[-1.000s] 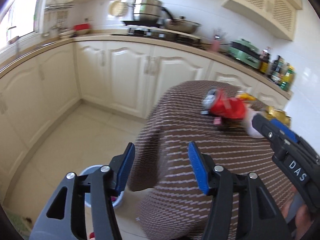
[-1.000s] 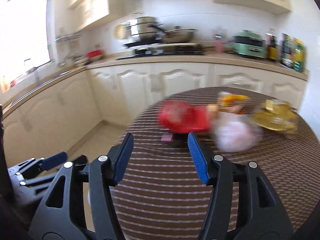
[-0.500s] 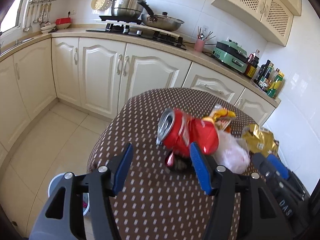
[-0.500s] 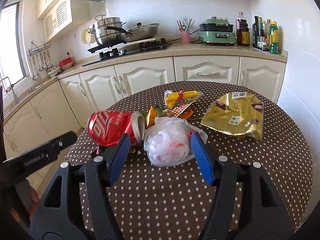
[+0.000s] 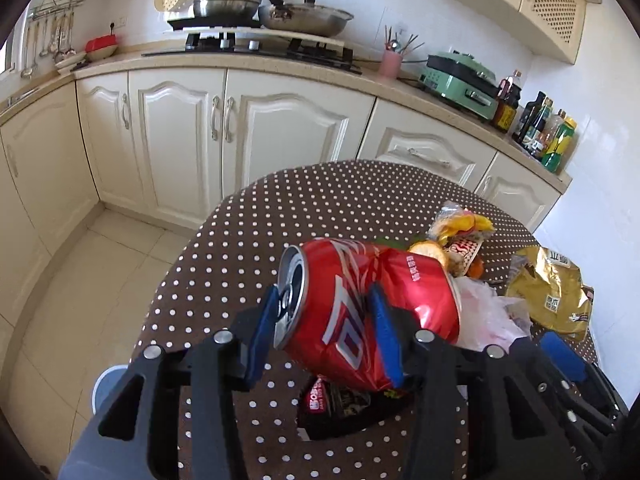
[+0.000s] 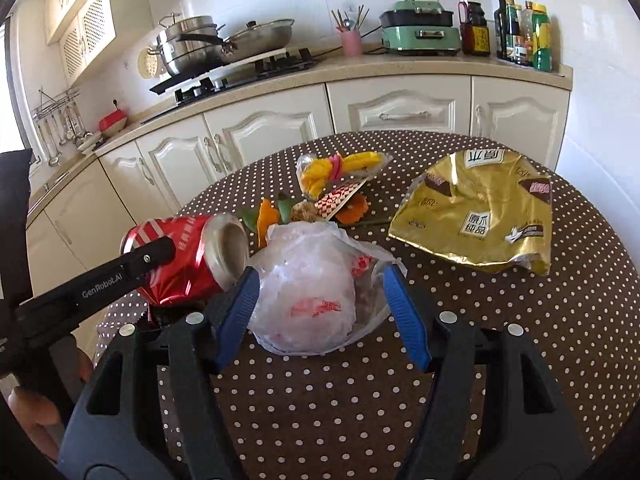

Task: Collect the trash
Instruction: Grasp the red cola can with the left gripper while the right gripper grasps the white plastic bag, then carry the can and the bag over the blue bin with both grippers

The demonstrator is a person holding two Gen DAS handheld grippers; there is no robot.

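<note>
Here the crushed can [image 5: 360,312] was bracketed by the left tool [image 5: 326,332], its jaws partly apart, pads at the can's end and waist, whether yet pinched could not be told. The bag [image 6: 308,292] was straddled by the right tool [image 6: 324,312], jaws wide and unclosed. Both lay on the desk [image 6: 520,340], presumably lined up for lifting together.

Bright daylight enters from the left, both views sharp, with strong fisheye curvature and dark vignetting at corners.
</note>
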